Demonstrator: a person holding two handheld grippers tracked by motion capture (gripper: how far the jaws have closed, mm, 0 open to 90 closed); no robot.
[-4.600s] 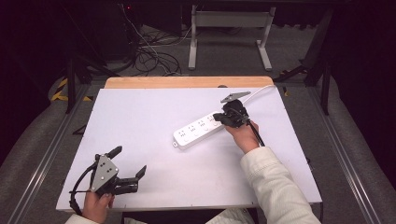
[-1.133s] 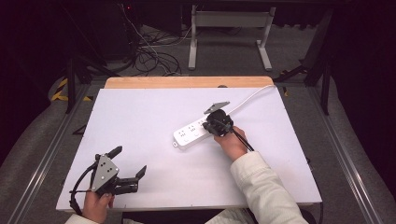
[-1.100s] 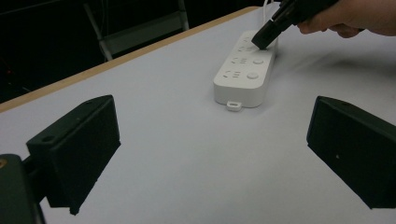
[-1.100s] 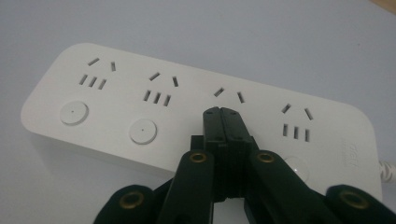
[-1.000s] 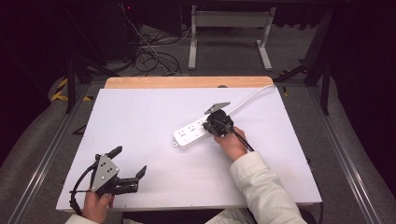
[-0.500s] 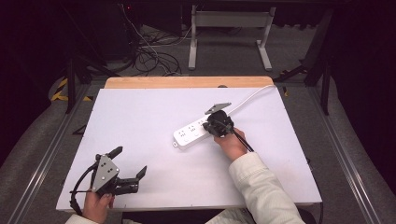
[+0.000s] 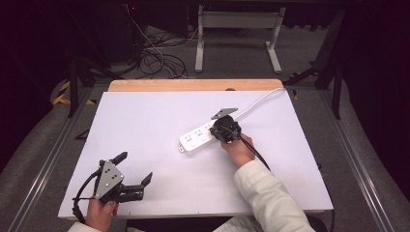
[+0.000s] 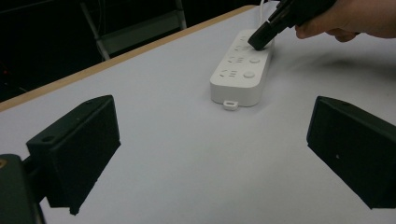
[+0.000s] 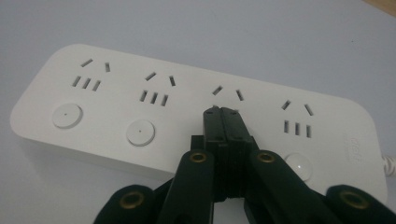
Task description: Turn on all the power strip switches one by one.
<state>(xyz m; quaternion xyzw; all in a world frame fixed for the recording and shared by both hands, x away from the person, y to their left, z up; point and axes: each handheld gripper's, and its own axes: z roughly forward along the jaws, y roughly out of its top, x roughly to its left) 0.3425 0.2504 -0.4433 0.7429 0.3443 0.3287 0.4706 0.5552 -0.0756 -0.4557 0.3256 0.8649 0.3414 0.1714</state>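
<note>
Pressing seems to be the work in hand: the right claw (image 9: 223,112) is bearing down on the white power strip (image 9: 187,116) with its jaws shut tight together, empty, their tips sitting on the strip's top face just below the third socket from the rounded end, about where that socket's round button should be. The strip itself is lying flat on the white worktop (image 7: 145,125), slightly right of its middle, with its cable running off toward the far right corner. Two buttons (image 9: 67,115) nearer the rounded end are showing untouched, and a fourth is peeking out beside the claw, toward the cable end. Whether the third button has actually been pushed in cannot be told, so the press is judged to be under way rather than finished; lifting clear is what is left.

The left claw (image 7: 133,169) is waiting near the worktop's front left corner, well apart from the strip, jaws spread wide and holding nothing.

Compared with the frame from several seconds back, the right claw has moved from the strip's cable end inward over its top, and since about a second ago it is hardly shifting. The left claw is staying where it was.
</note>
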